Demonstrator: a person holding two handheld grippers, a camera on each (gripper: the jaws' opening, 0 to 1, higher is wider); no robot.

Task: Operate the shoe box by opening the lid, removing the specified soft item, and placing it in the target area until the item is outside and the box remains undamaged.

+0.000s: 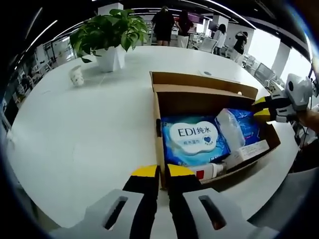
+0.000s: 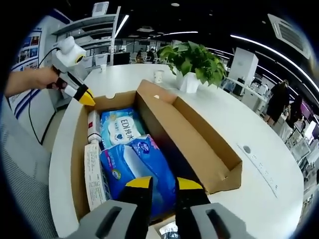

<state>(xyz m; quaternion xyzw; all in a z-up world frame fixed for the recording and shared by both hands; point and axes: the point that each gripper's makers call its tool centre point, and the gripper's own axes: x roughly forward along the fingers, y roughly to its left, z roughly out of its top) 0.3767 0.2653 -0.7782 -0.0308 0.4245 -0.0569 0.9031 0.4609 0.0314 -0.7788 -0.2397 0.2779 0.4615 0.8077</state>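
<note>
The brown cardboard shoe box (image 1: 209,99) lies open on the round white table (image 1: 89,129), its lid folded back flat on the far side from the right gripper. Inside lie a light-blue soft pack of wet wipes with a white label (image 1: 195,139), a darker blue soft tissue pack (image 2: 137,167), a white tube with a red band (image 2: 92,130) and a slim white carton (image 2: 93,174).

The right gripper (image 2: 163,185) hangs directly over the darker blue pack, jaws narrow with a small gap, holding nothing. The left gripper (image 1: 158,172) sits at the box's short end, jaws nearly together and empty.

Which soft item is meant is unclear; probably the darker blue pack. Its long axis runs along the box, away from the right gripper, the nearer one.
</note>
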